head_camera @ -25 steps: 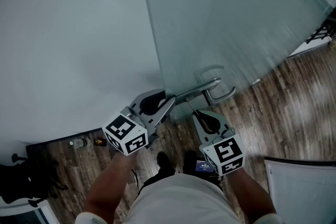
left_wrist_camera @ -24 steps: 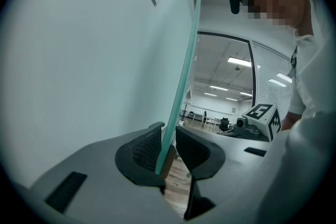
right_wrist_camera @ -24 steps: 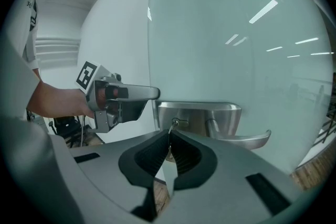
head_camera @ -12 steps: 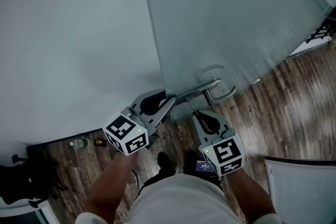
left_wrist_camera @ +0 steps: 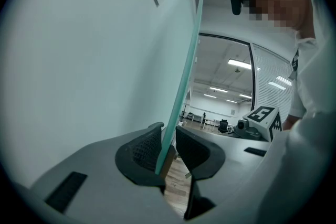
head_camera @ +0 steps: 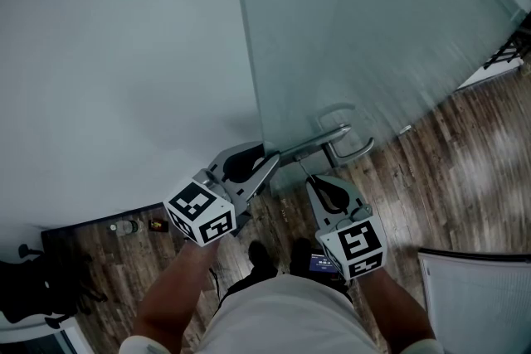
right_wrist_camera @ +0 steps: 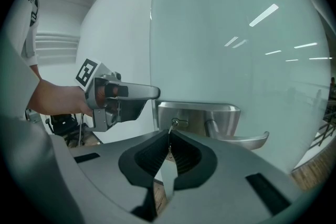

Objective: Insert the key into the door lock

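Observation:
A frosted glass door [head_camera: 373, 29] carries a steel lock plate [right_wrist_camera: 199, 113] with a lever handle [right_wrist_camera: 244, 139]. My left gripper [head_camera: 267, 157] is shut on the door's free edge [left_wrist_camera: 184, 86], the glass standing between its pads [left_wrist_camera: 147, 147]. My right gripper [right_wrist_camera: 169, 136] is shut on a thin metal key [right_wrist_camera: 169, 134]. The key's tip sits at the keyhole [right_wrist_camera: 175, 123] on the plate's left side. In the head view the right gripper [head_camera: 309, 177] sits just below the handle [head_camera: 348, 149]. The left gripper [right_wrist_camera: 139, 93] also shows in the right gripper view, at the door's edge.
A plain white wall [head_camera: 108, 54] runs left of the door. Dark wood floor [head_camera: 465, 162] lies below, with small objects [head_camera: 124, 225] by the wall and a dark shape [head_camera: 33, 286] at lower left. A white panel [head_camera: 481, 294] stands at lower right.
Both grippers stay where they were, with the same grips. Only the head view has shifted a little.

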The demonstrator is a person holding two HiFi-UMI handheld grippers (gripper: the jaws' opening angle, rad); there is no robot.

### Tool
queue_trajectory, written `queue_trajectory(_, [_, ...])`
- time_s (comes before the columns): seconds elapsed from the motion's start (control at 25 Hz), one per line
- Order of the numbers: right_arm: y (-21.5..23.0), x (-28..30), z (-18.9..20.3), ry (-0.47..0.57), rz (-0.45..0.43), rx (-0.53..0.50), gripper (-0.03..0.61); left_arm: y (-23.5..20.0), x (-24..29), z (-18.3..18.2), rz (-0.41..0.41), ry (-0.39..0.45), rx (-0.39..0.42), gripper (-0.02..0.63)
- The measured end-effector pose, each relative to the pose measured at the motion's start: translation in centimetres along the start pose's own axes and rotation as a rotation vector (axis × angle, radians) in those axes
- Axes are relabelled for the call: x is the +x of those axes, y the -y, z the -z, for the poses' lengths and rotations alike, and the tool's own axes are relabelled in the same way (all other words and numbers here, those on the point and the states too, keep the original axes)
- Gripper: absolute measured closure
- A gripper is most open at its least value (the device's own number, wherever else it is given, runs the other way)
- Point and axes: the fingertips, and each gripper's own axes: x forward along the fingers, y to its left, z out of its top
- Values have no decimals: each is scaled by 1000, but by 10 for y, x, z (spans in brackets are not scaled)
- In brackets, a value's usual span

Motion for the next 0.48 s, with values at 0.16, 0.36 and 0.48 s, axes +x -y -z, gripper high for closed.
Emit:
queue_trajectory(0.16, [0, 1, -1, -2, 3, -8, 560, 0, 0, 0, -2, 2, -6, 514])
queue_trajectory(0.36, [0, 1, -2, -11, 10, -17, 560, -1, 1, 0, -4, 6, -10, 515])
queue_trajectory(0.48, [0, 0, -2, -17, 4, 11, 560, 0, 0, 0, -4, 7, -8, 517])
